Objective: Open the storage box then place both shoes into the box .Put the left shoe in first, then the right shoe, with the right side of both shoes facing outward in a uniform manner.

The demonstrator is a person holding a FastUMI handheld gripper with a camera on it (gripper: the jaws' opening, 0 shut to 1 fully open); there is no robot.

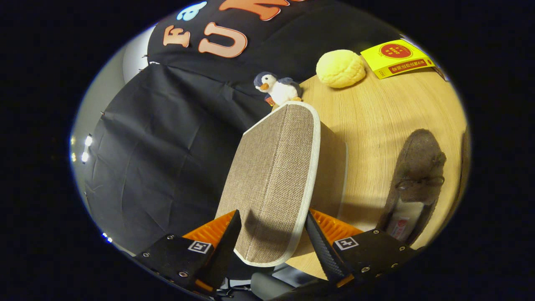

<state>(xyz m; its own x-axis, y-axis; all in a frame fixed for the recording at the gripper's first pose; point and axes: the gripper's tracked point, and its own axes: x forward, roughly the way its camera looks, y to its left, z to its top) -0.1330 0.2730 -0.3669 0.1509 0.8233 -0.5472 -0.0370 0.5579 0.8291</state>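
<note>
Both fingers of the gripper stand apart, one on each side of the near end of the box lid; whether they actually press on it, I cannot tell. That lid is brown woven fabric with a pale trim and sits tilted up, its box just behind it on the wooden table. Beyond the lid's far end sits a small toy penguin. Further right on the table lie a yellow sponge ball and a yellow packet. Right of the box, near the right finger, lies a brown shoe.
</note>
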